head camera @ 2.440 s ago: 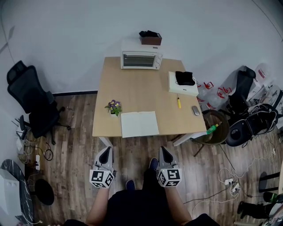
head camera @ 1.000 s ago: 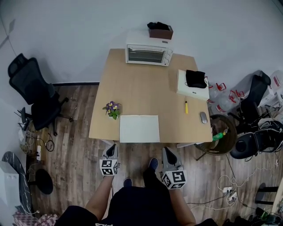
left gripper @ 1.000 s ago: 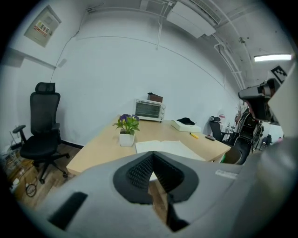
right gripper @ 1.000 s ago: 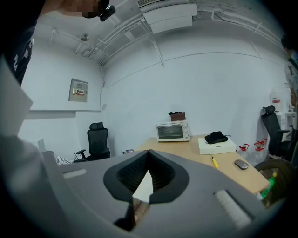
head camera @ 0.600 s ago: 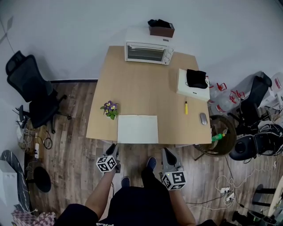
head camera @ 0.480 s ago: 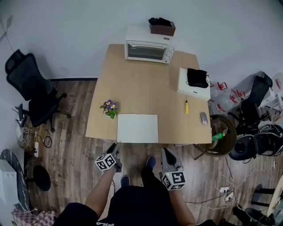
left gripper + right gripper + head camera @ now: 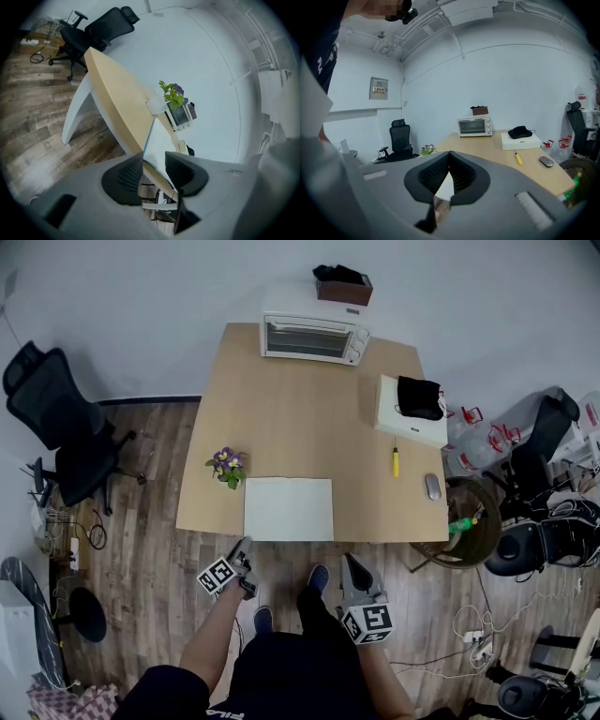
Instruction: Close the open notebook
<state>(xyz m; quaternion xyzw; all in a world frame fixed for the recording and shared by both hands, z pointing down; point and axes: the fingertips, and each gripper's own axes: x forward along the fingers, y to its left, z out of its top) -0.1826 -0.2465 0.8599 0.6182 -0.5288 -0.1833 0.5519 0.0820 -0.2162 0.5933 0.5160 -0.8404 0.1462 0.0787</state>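
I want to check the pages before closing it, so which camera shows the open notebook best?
The head view: the notebook is seen whole from above, open flat at the table's near edge beside the potted flowers. The left gripper view shows it nearly edge-on; the right gripper view only a white sliver.

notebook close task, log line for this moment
notebook: open, flat on table | left gripper: jaws opening, nothing between | right gripper: jaws shut, empty

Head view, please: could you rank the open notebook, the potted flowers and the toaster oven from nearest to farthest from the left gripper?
1. Open notebook, near edge of the table.
2. Potted flowers, beside the notebook's far-left corner.
3. Toaster oven, table's far edge.
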